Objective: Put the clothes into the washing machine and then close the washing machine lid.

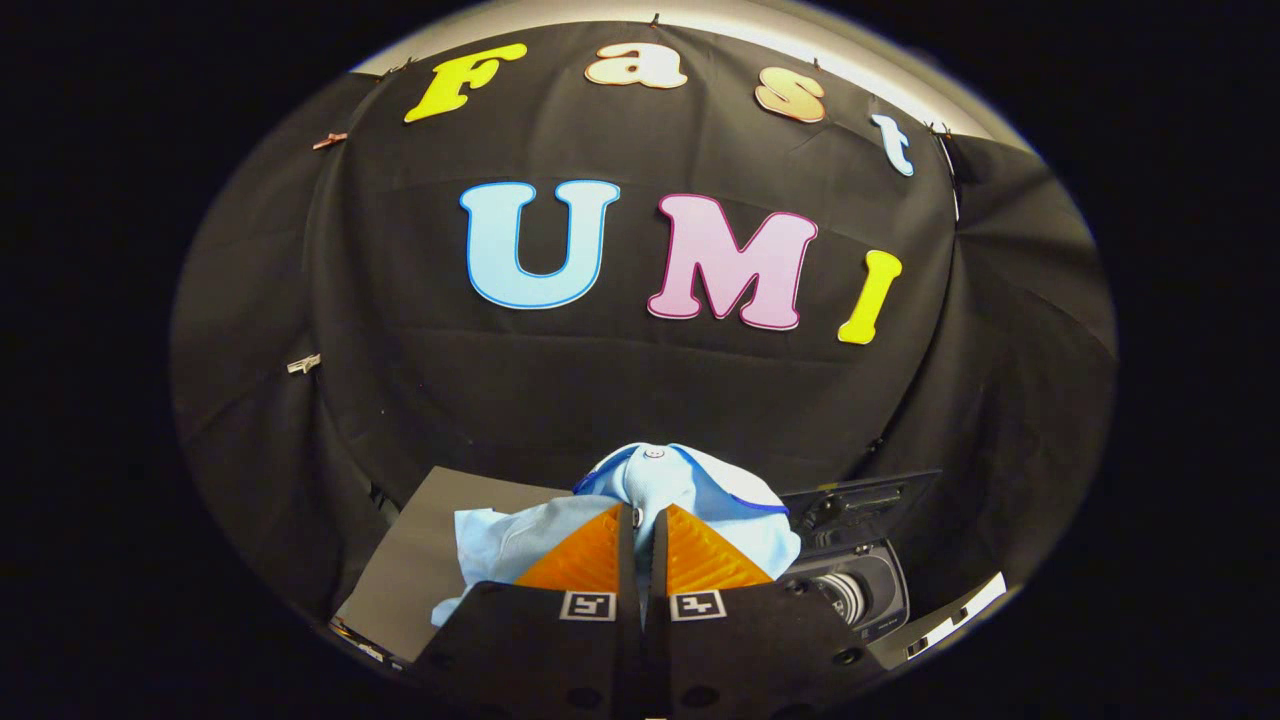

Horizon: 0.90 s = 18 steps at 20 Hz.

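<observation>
One gripper [643,517] clamped on a light blue garment [680,490].
Both fingers press together on the bunched cloth, which hangs just ahead of them; the dark washing machine [860,585] sits low to the right, near the worktop [430,560].

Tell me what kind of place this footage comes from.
Probably a staged recording booth, not a real laundry room. Black cloth is clipped up as the back wall, and a small dark washing machine sits low beyond the claw, which is shut on a light blue garment.
</observation>
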{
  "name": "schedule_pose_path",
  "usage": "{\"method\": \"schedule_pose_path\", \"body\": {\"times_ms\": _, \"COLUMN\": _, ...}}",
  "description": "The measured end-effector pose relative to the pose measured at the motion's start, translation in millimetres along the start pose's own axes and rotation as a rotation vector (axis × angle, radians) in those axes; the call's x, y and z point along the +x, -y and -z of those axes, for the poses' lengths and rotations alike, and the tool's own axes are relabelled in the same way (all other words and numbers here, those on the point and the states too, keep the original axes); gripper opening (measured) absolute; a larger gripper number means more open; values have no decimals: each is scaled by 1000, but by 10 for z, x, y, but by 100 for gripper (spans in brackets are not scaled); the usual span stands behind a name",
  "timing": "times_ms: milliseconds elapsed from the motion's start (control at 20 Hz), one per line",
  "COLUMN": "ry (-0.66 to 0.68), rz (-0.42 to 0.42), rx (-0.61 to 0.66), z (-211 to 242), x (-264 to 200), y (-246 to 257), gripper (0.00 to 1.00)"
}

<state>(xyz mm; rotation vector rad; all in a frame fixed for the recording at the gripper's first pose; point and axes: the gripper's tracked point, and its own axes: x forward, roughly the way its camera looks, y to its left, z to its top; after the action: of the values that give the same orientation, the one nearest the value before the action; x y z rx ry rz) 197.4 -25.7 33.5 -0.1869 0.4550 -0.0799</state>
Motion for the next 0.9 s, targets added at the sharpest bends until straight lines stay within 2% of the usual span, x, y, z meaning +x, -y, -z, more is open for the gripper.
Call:
{"method": "schedule_pose_path", "body": {"times_ms": 400, "ry": 43, "rz": -59, "rx": 17, "z": -276, "x": -93, "y": 656, "gripper": 5}}
{"method": "schedule_pose_path", "body": {"times_ms": 650, "ry": 61, "rz": -55, "rx": -13, "z": -408, "x": -79, "y": 1184, "gripper": 5}}
{"method": "schedule_pose_path", "body": {"times_ms": 900, "ry": 60, "rz": -6, "rx": -27, "z": -429, "x": 60, "y": 1751, "gripper": 5}}
